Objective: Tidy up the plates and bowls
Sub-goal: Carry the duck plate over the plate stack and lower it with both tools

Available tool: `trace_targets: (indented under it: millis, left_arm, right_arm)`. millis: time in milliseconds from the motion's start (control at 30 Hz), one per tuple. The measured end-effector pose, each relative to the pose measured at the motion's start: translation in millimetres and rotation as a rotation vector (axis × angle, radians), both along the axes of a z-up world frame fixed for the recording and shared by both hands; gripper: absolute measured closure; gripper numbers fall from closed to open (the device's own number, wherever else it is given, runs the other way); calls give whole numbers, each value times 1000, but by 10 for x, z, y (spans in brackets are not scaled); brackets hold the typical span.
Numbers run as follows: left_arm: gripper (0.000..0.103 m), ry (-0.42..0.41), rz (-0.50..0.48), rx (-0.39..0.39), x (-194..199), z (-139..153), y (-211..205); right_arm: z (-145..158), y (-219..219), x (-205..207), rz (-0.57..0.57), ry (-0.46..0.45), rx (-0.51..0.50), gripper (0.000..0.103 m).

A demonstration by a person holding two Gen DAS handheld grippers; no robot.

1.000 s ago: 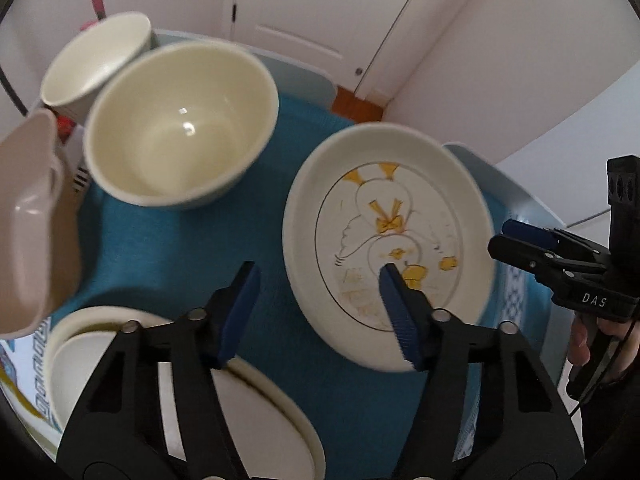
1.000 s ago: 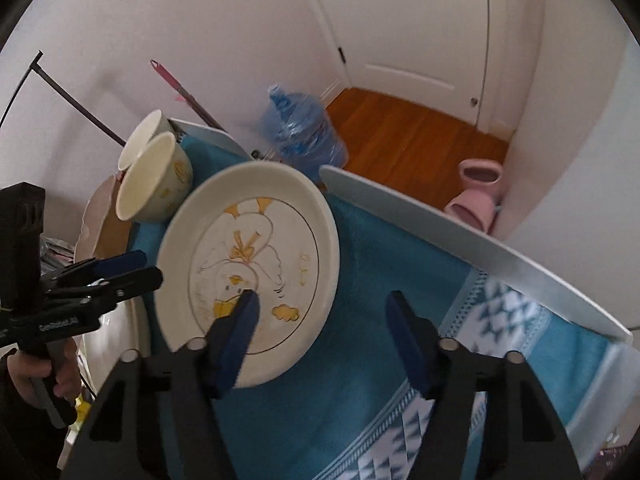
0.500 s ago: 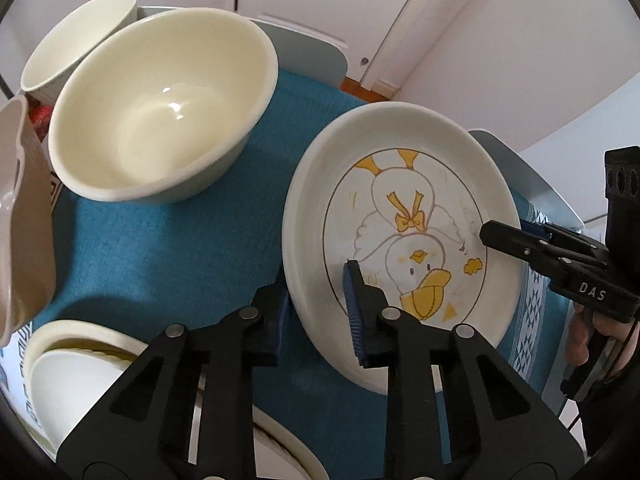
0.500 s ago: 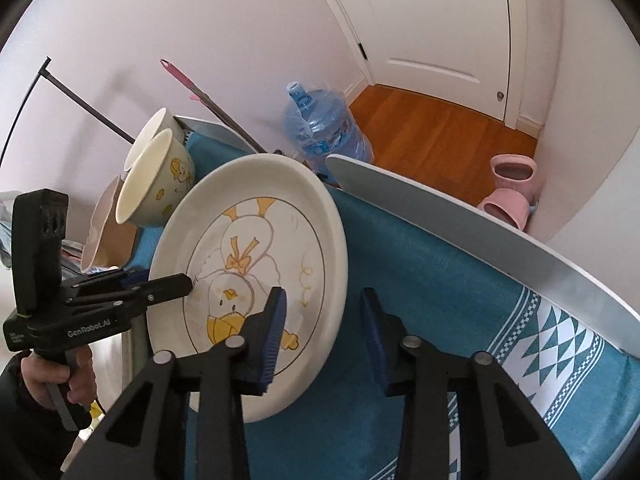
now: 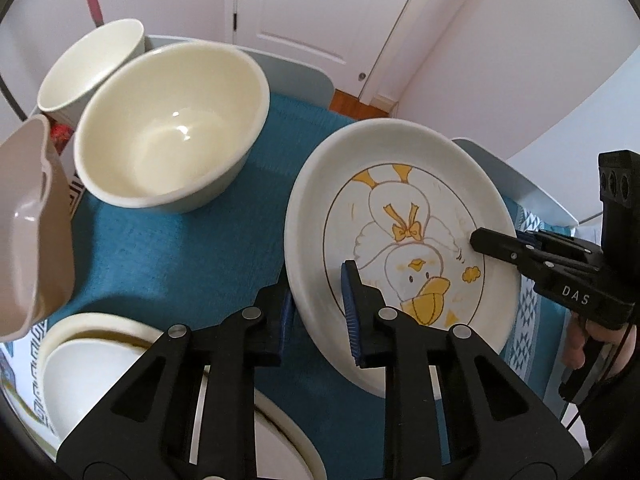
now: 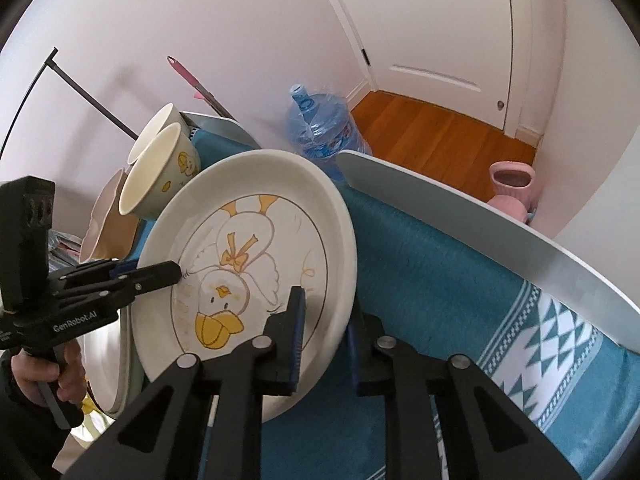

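Observation:
A cream plate with a yellow duck drawing (image 5: pixel 400 216) (image 6: pixel 248 248) is held tilted above the blue cloth. My left gripper (image 5: pixel 318 312) is shut on its near left rim, and my right gripper (image 6: pixel 324 332) is shut on its opposite rim. Each gripper shows in the other's view, the right one (image 5: pixel 496 246) and the left one (image 6: pixel 156 274). A large cream bowl (image 5: pixel 168 128) stands on the cloth at back left, with a smaller bowl (image 5: pixel 88 68) behind it. Stacked plates (image 5: pixel 100 360) lie at the near left.
A beige dish (image 5: pixel 28 232) leans at the left edge. The table edge (image 6: pixel 480 216) runs along the right. A water jug (image 6: pixel 320 124) and pink slippers (image 6: pixel 512 184) are on the floor beyond. A pink-handled stick (image 6: pixel 188 78) leans on the wall.
Both grippers closed onto opposite rims of the duck plate. The plate has risen off the cloth and tilted.

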State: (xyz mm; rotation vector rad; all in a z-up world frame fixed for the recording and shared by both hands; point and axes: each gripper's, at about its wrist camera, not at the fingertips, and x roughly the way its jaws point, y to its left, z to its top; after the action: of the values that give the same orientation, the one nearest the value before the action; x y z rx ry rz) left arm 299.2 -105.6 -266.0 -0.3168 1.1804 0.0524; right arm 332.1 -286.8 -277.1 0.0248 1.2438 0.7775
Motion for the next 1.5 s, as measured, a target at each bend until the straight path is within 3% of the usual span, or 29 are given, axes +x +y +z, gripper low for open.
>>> trace_targets:
  millis: [167,467,700,800,1167,1500]
  left_arm:
    - [83,-39,0,-5,-170,246,38]
    - [83,-160,-13,-7,-666,934,319]
    - [83,-202,-95,-12,-1022,1146,625]
    - [83,-183,-150,-24,-1196,1117,872]
    - [83,-66,-367,-23,-1585,530,1288]
    - [83,-49,-424,-41,-1559,242,1422]
  right_arm:
    - [265,4,-108,-7,-50,-11,86]
    - [967,91,-510,-45,-141,13,86]
    - [1208,406,-1060,-115,-162,-9,86]
    - [1174,583,-1316,-169,-144,-26,86]
    - [717,1067,-2071,-407,-40,-87,86]
    - [567,1350,-2256,-472,-68,-192,86]
